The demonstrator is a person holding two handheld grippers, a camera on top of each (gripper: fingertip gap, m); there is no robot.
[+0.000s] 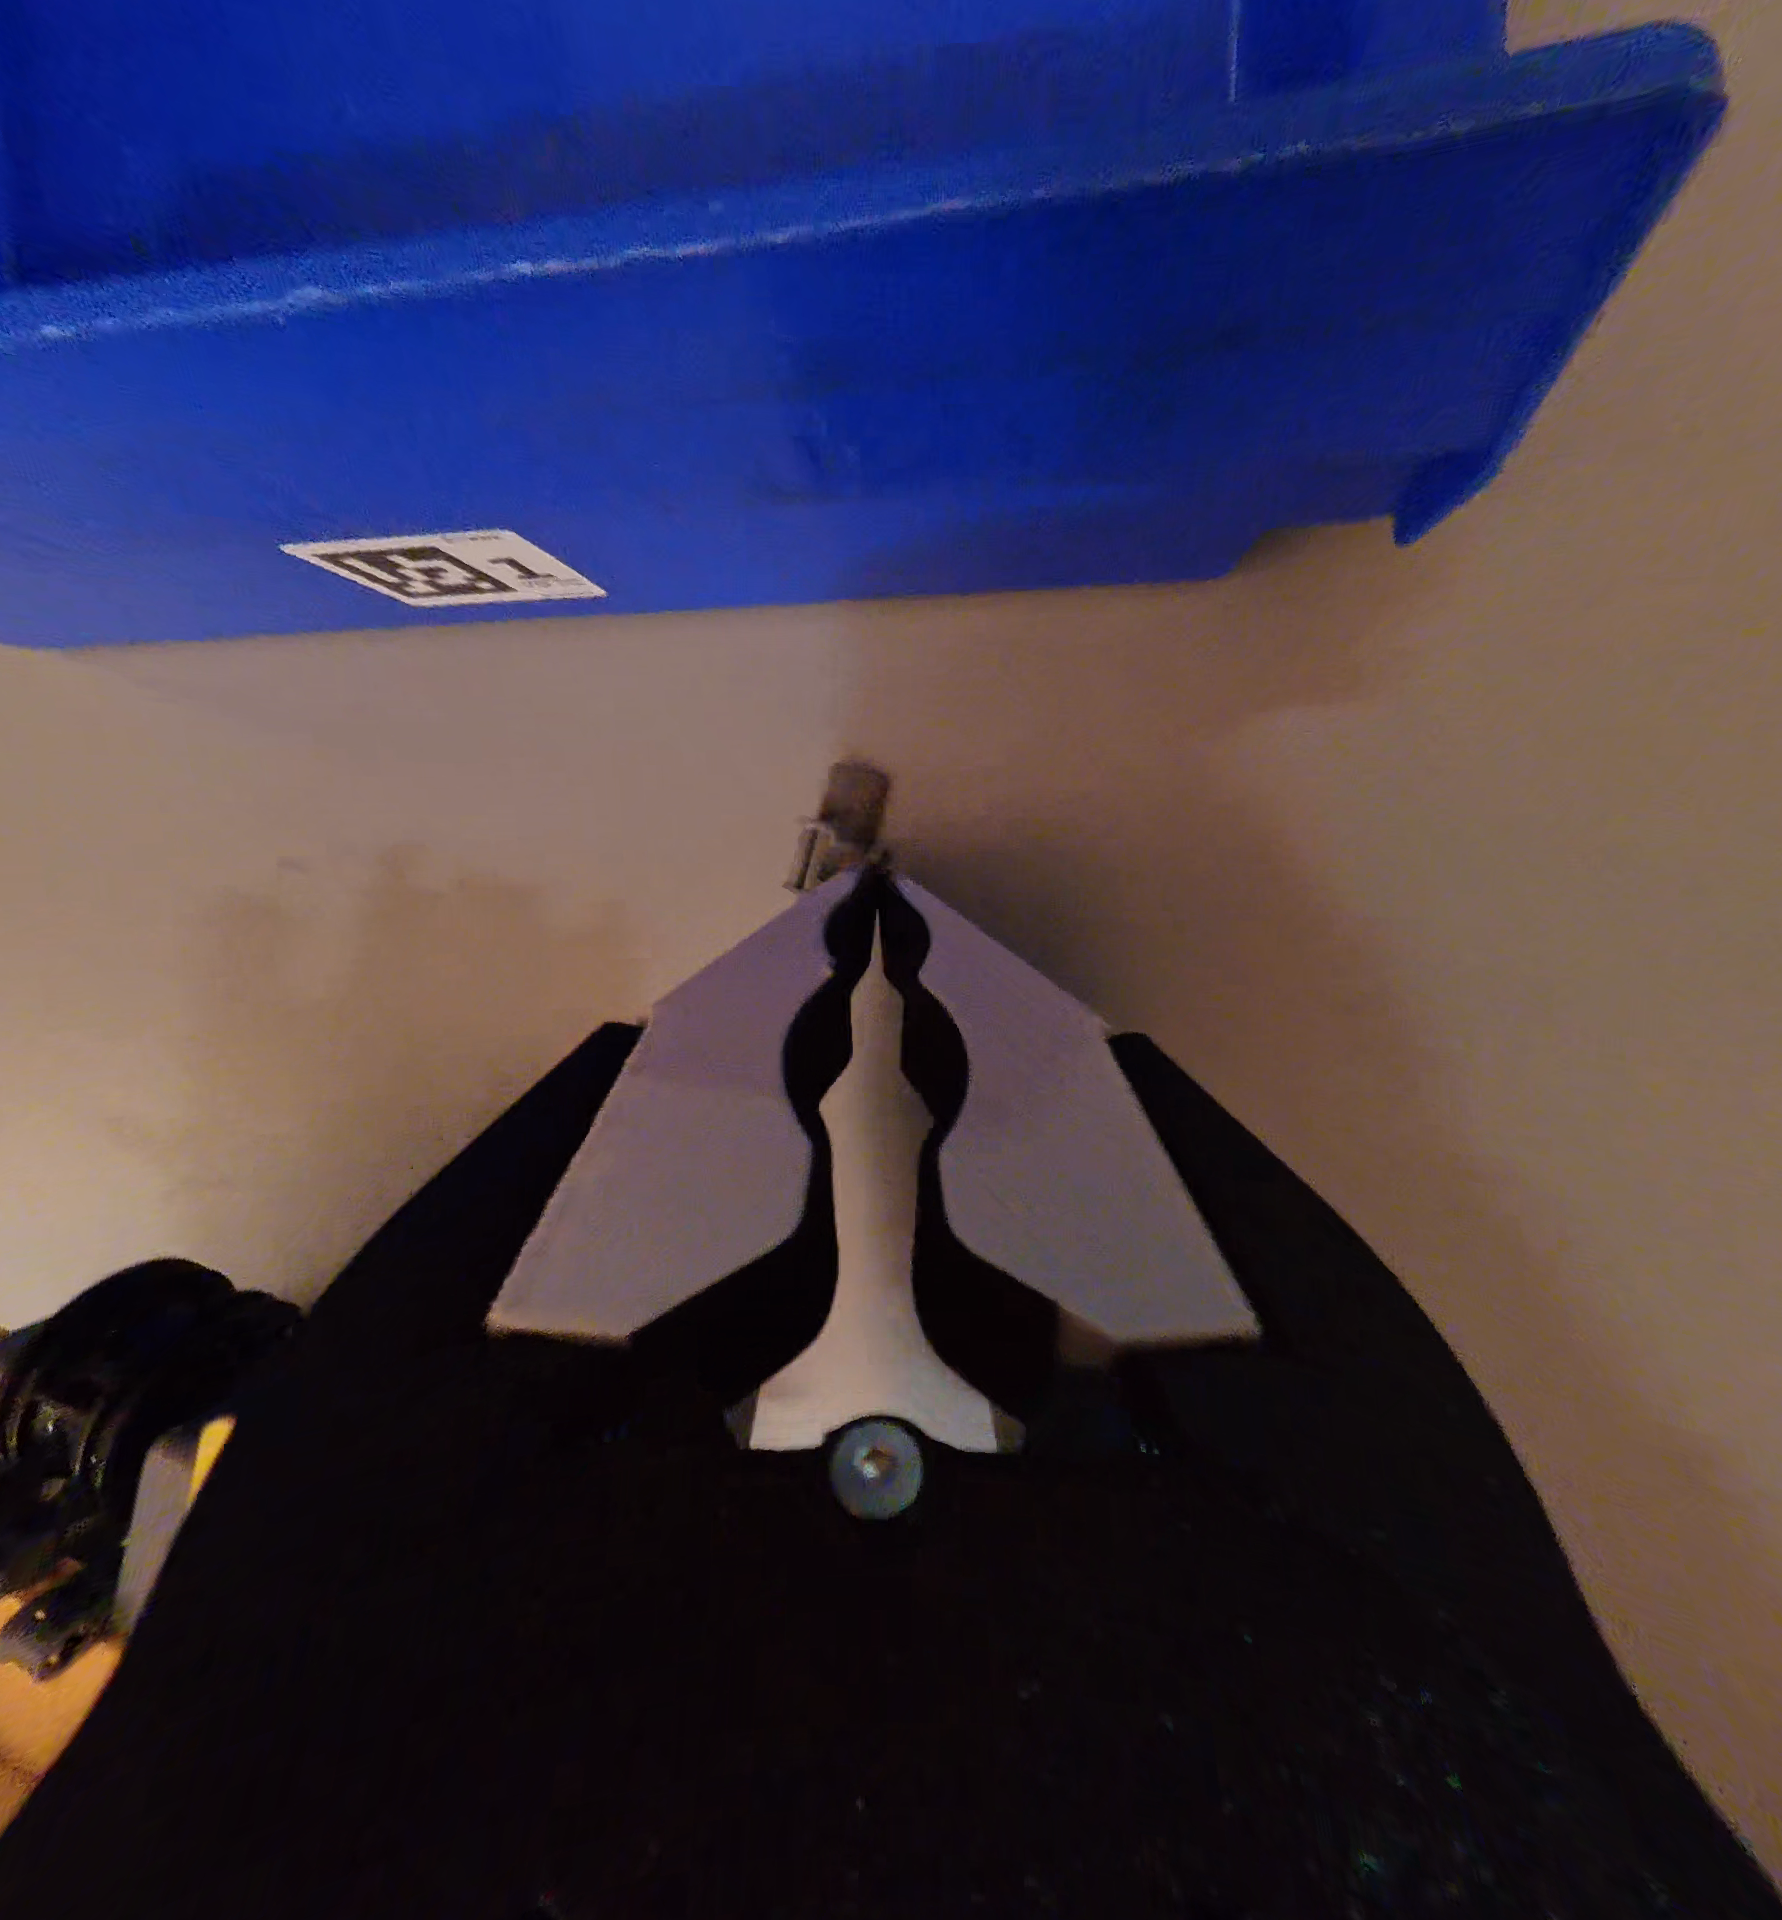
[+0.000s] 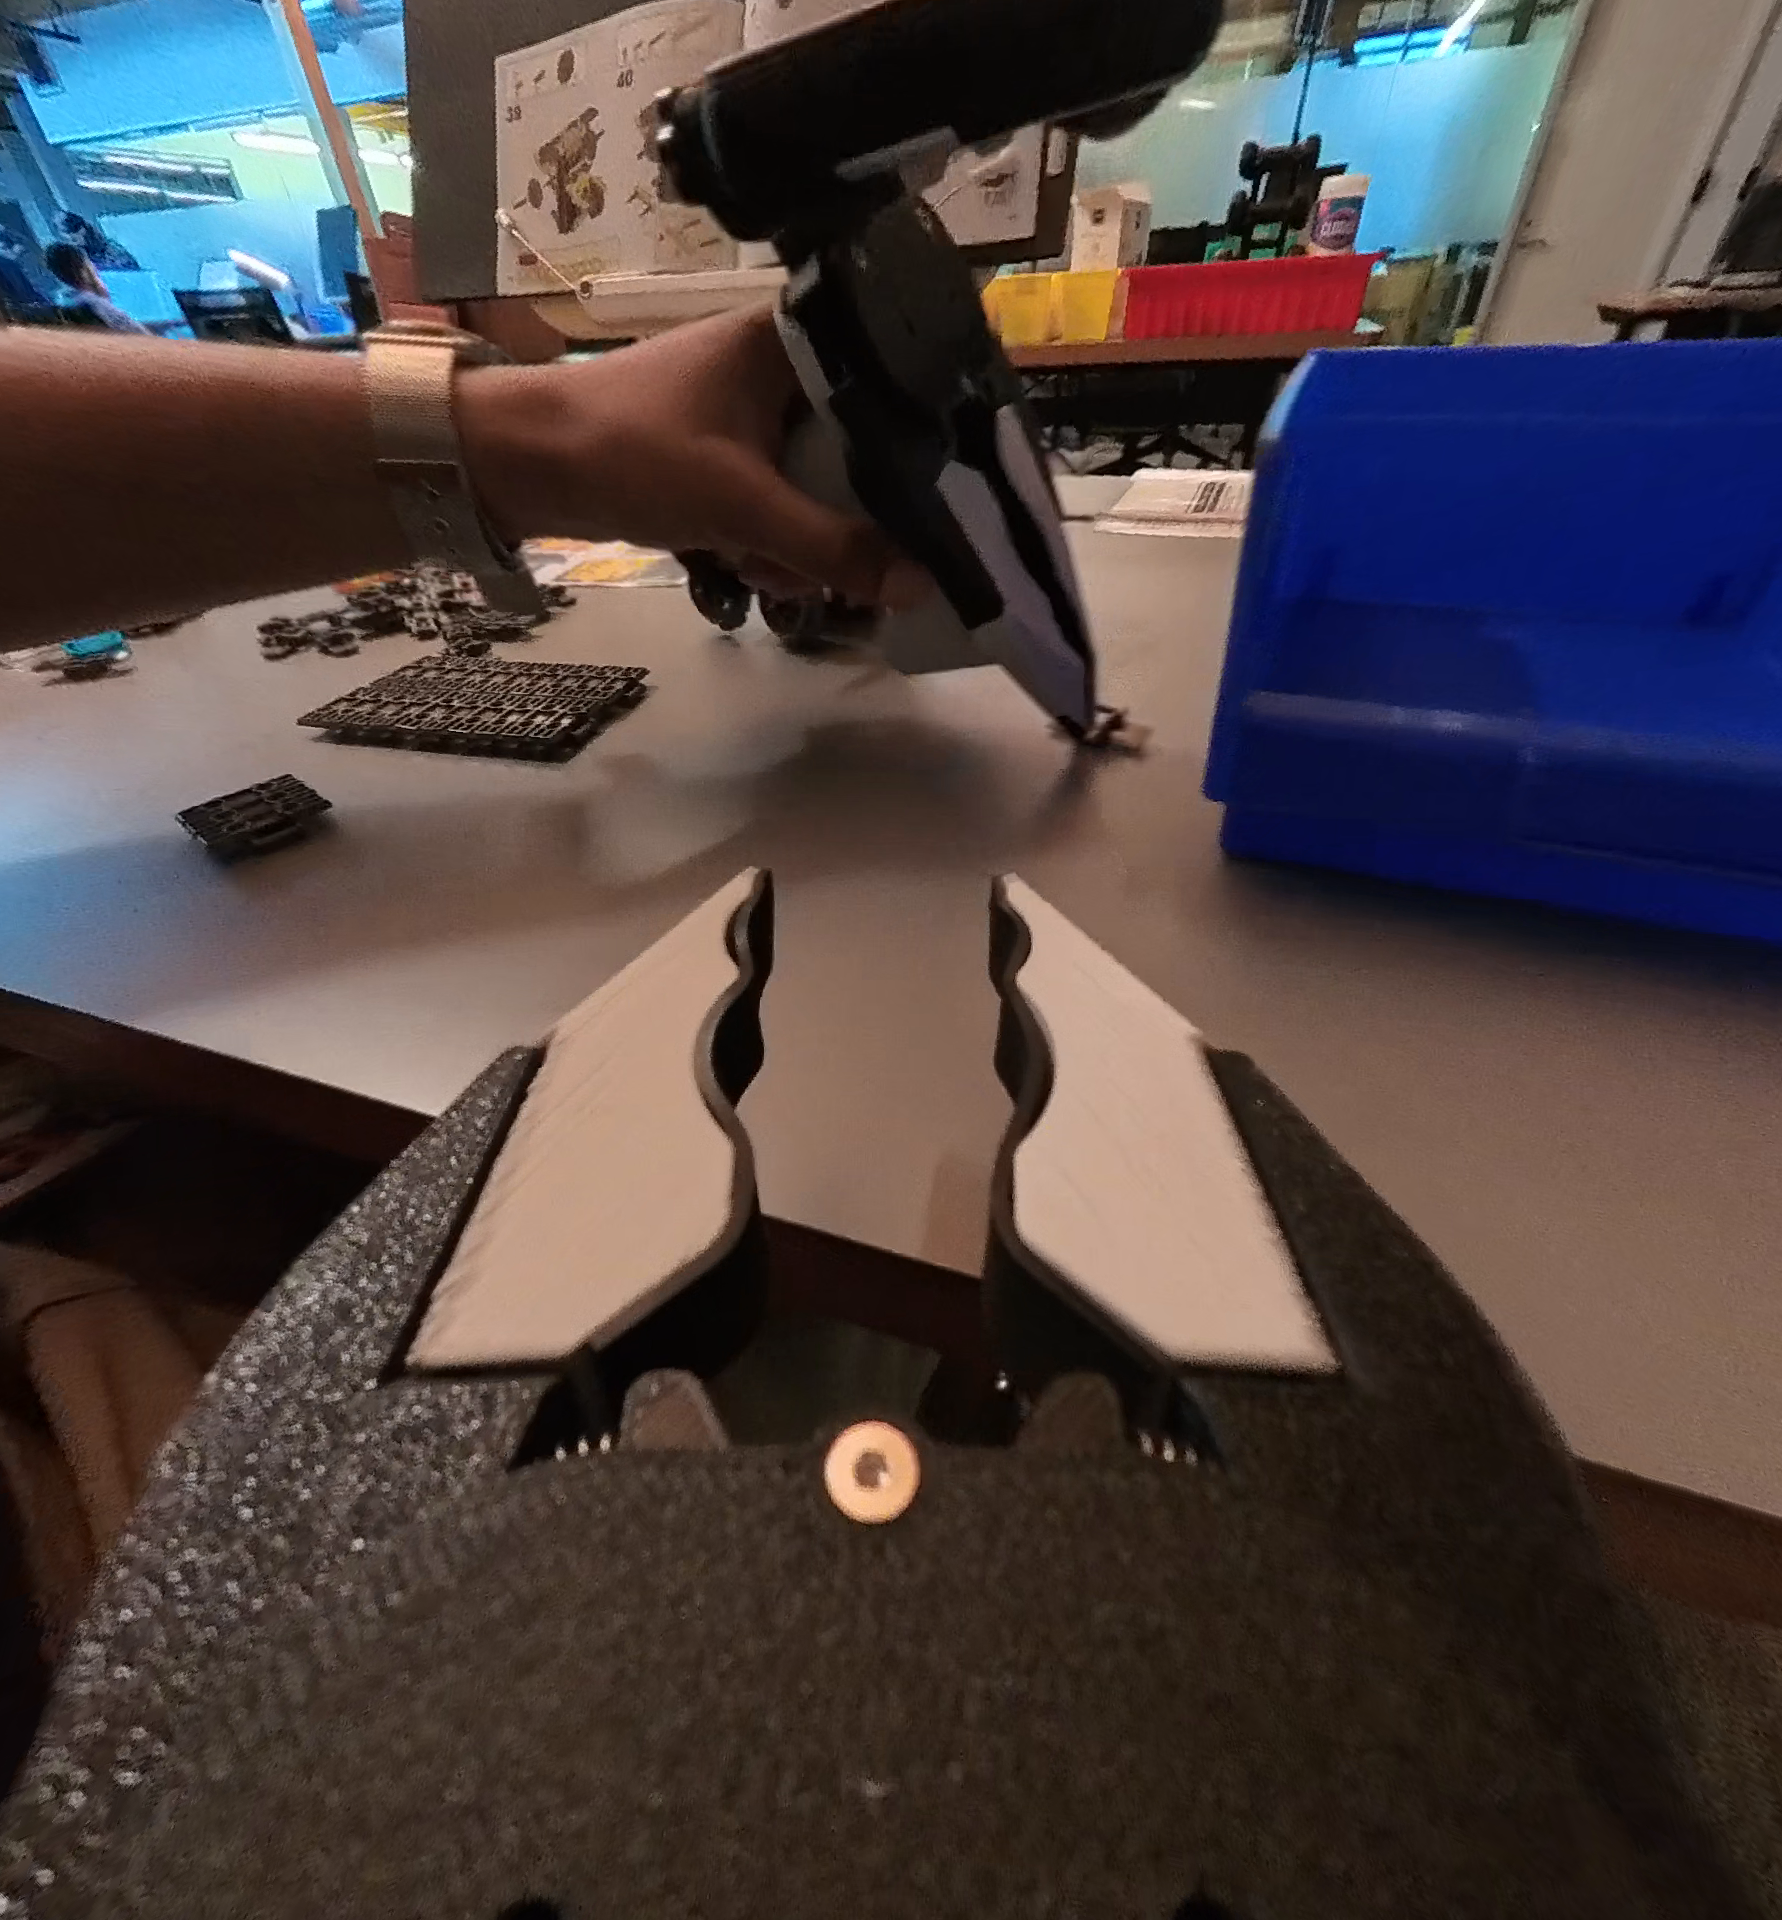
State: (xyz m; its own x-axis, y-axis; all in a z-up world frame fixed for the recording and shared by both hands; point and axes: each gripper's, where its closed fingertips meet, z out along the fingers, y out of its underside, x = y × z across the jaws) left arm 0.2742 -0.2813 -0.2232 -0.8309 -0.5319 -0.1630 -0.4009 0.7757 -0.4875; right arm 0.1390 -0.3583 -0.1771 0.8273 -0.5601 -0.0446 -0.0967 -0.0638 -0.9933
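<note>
My left gripper (image 1: 874,875) is shut, its tips down on the beige table. A small grey and tan piece (image 1: 845,826) lies right at the tips and sticks out beyond them toward the blue bin (image 1: 866,395). I cannot tell whether the pads pinch any part of it. The right wrist view shows the same gripper (image 2: 1082,722) held by a hand (image 2: 658,457), tips on the table with the small piece (image 2: 1121,734) at them. My right gripper (image 2: 879,896) is open and empty above the table's near edge.
The blue bin (image 2: 1552,623) stands at the right. A flat black tread assembly (image 2: 476,704), a smaller black block (image 2: 253,814) and loose black parts (image 2: 399,618) lie at the left. An instruction sheet (image 2: 606,145) stands behind them. The left gripper's tips are roughly 15 cm from the right gripper's.
</note>
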